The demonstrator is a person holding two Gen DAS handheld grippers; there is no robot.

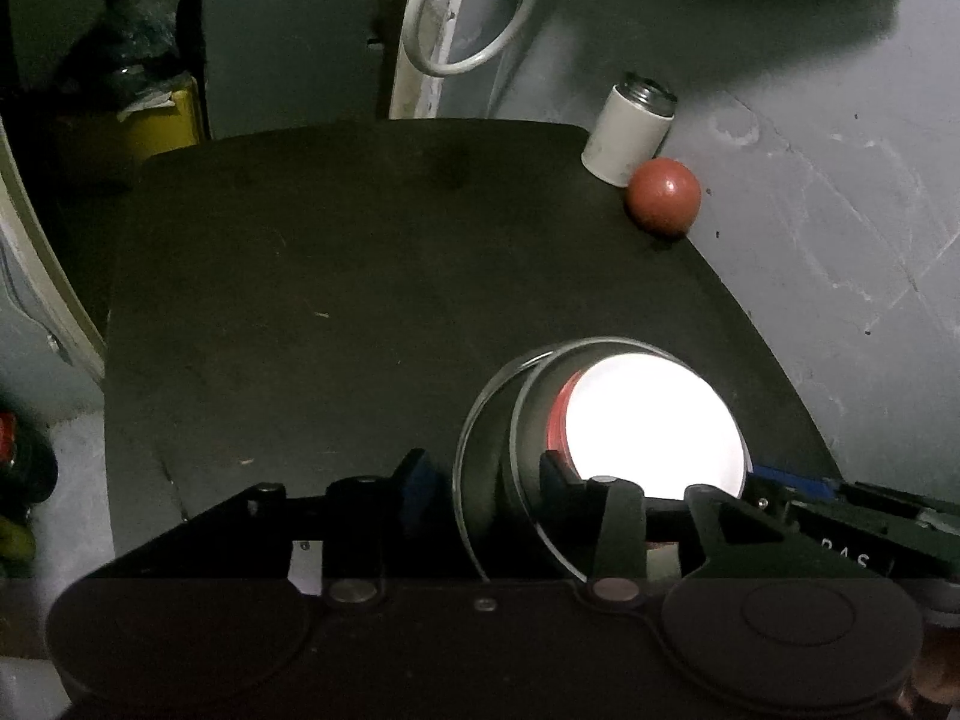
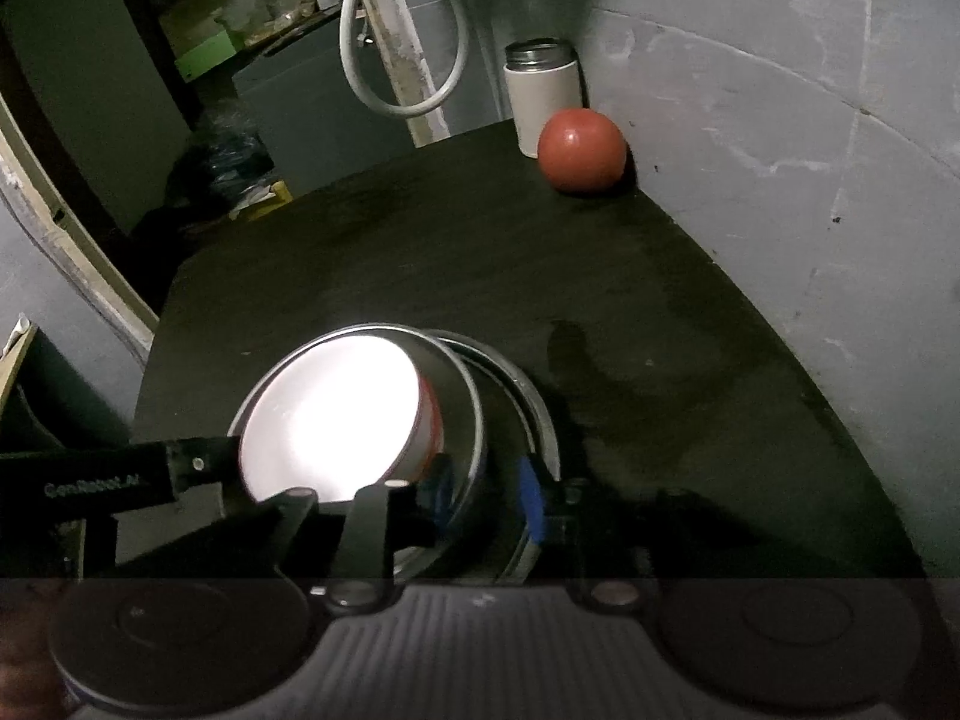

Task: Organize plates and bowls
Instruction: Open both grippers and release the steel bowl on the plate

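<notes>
A nested stack stands on the black table [image 1: 360,270]. A steel bowl [image 1: 521,420] holds a red bowl [image 1: 558,414] and a bright white dish [image 1: 654,420], all inside a wider steel rim [image 1: 477,414]. My left gripper [image 1: 489,474] straddles the stack's left wall, one finger outside and one inside, pads apart from the metal. In the right wrist view the same steel bowl [image 2: 465,396], white dish [image 2: 330,420] and outer rim [image 2: 537,402] appear. My right gripper [image 2: 486,492] straddles the right wall with gaps at both blue pads. Both grippers are open.
A red ball [image 1: 664,196] and a white canister with a metal top [image 1: 627,126] sit at the table's far right corner against the grey wall [image 1: 840,210]. A white cable loop [image 1: 456,30] hangs behind. The table drops off at its left and far edges.
</notes>
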